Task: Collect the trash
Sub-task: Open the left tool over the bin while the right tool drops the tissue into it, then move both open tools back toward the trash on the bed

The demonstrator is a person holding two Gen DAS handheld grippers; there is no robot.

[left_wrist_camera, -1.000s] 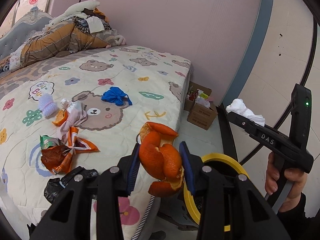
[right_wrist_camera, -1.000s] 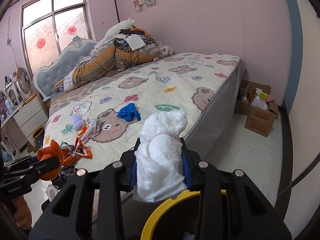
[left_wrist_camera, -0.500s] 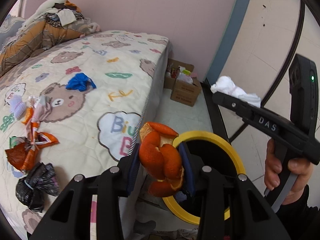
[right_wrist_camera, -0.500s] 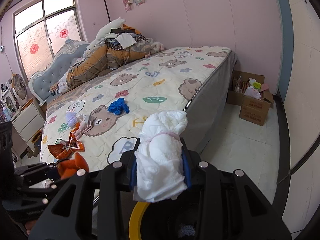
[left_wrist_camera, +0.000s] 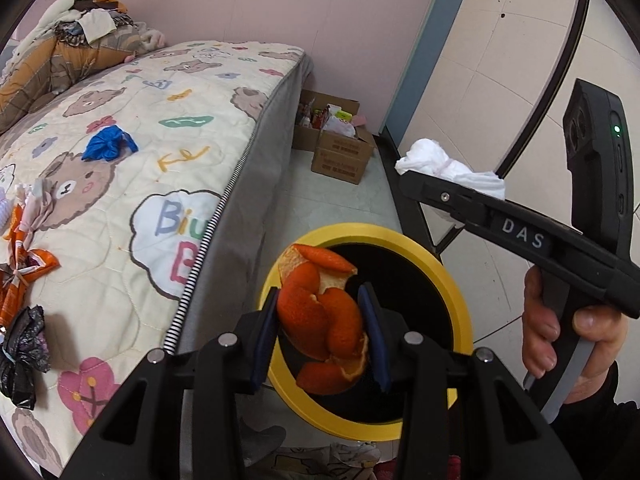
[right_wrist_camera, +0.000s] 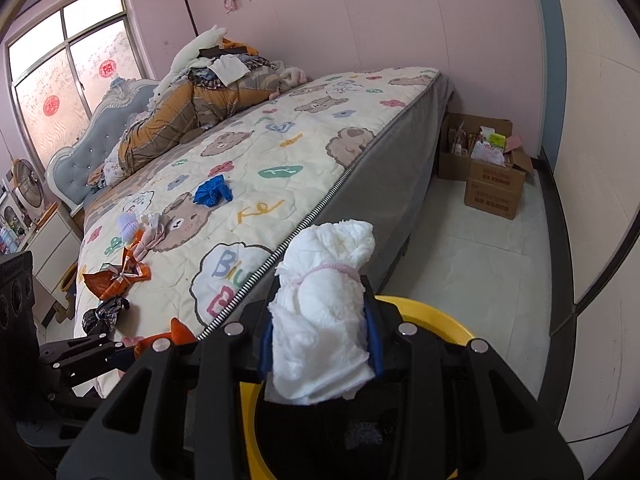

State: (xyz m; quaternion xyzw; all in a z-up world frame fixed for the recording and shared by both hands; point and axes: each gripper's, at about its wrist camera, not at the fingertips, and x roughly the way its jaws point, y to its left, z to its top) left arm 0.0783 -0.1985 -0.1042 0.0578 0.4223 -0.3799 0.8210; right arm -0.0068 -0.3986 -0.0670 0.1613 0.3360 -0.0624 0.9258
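Observation:
My left gripper (left_wrist_camera: 320, 332) is shut on an orange peel (left_wrist_camera: 324, 320) and holds it over the opening of a yellow-rimmed black bin (left_wrist_camera: 452, 280) on the floor beside the bed. My right gripper (right_wrist_camera: 320, 344) is shut on a white tissue wad (right_wrist_camera: 324, 320) tied with a pink band, above the same bin (right_wrist_camera: 432, 312). The right gripper also shows in the left wrist view (left_wrist_camera: 424, 184), right of the bin. On the bed lie a blue wad (left_wrist_camera: 108, 146), orange wrappers (left_wrist_camera: 24, 276) and a black bag (left_wrist_camera: 22, 352).
The bed (right_wrist_camera: 280, 152) with a bear quilt fills the left, with piled clothes (right_wrist_camera: 200, 100) at the far end. Cardboard boxes (right_wrist_camera: 492, 180) stand on the floor by the pink wall. A nightstand and fan (right_wrist_camera: 28, 184) are at far left.
Both grippers have moved right, off the bed edge, to above the bin. The orange peel now hangs over the bin opening. Both stay shut on their loads.

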